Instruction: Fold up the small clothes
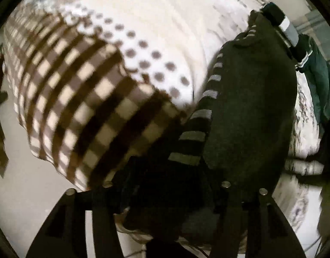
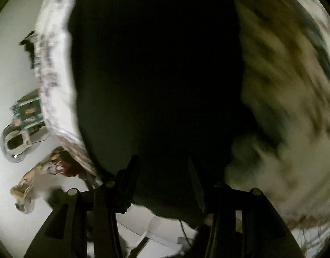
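Note:
A black garment (image 1: 246, 107) with a row of grey stripes lies over the white bedding (image 1: 165, 32). It runs down into my left gripper (image 1: 165, 193), whose fingers are buried in the dark cloth, so their state is unclear. In the right wrist view the same dark garment (image 2: 156, 75) fills the middle. My right gripper (image 2: 162, 178) has its fingers (image 2: 130, 172) spread apart, open against the cloth. The view is blurred.
A brown-and-cream checked cloth (image 1: 83, 107) and a white dotted cloth (image 1: 147, 60) lie on the bed to the left. A dark green garment (image 1: 317, 81) lies at the right. In the right wrist view the bed edge (image 2: 55, 81) and floor clutter (image 2: 25, 111) show left.

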### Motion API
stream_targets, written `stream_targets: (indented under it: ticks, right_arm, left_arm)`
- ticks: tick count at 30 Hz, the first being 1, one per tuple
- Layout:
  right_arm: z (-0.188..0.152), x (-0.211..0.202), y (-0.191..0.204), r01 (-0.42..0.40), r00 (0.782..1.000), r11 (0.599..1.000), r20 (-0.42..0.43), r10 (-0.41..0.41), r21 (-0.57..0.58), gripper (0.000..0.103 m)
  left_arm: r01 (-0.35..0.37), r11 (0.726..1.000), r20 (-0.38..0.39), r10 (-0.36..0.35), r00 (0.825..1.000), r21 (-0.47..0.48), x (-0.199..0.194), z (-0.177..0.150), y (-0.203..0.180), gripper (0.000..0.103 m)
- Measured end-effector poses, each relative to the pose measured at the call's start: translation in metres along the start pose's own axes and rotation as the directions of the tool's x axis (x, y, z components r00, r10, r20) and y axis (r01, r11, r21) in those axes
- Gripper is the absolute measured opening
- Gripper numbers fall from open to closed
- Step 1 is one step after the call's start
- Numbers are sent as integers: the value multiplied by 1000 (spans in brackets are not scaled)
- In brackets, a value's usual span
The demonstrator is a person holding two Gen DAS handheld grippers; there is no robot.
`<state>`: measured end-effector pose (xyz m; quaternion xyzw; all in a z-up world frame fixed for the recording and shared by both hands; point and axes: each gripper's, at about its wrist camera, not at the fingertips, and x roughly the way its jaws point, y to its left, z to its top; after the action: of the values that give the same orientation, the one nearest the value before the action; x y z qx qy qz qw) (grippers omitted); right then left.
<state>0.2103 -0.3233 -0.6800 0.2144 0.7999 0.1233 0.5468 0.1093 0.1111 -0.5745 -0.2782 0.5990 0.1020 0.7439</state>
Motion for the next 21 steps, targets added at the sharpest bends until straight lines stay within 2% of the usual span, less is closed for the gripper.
stream_targets:
  ticks: [1,2,5,6,7,8,9,12,15,17,19,21]
  right_arm:
    - [-13,9,-15,0,1000,1000,-13,0,29,49]
    - [-27,18,-28,-5,1000,999,-24,7,53,49]
    - [-59,45,-44,-67,996,994,-50,71,83,49]
    - [-69,51,-45,-84,995,993,-40,88,83,46]
    - [-78,53,-45,-90,996,993,-12,91,83,38]
    - [-84,52,-45,-87,996,993,14,86,81,13]
    - [-89,49,-46,-91,995,992,41,88,81,7]
    - [-107,32,-47,-79,991,992,119,68,94,6]
    - [-129,7,-48,-44,985,998,170,34,52,6]
    - [-142,-3,-48,-6,981,1000,195,2,20,6]
    - [-148,-3,-47,43,979,999,201,-43,1,6]
    - [-144,13,-42,90,979,996,183,-92,20,6]
  left_arm:
    - [-2,1000,14,2,1000,19,-4,-1,-1,12]
    - [-15,999,20,15,1000,34,-9,-3,1,7]
    - [22,999,40,-23,999,39,-26,-8,11,5]
    - [38,999,40,-40,998,36,-31,-10,16,5]
    - [48,998,40,-49,998,30,-36,-11,19,4]
    - [64,998,42,-65,997,23,-42,-12,21,4]
    - [78,997,42,-79,996,19,-46,-12,22,4]
    - [148,989,34,-147,988,1,-58,-13,19,3]
    - [240,970,22,-239,971,-25,-67,-17,16,3]
    - [247,968,5,-247,969,-41,-62,-20,23,3]
    - [220,974,-32,-222,974,-55,-40,-19,23,4]
    - [205,975,-88,-213,973,-85,-15,-20,37,4]
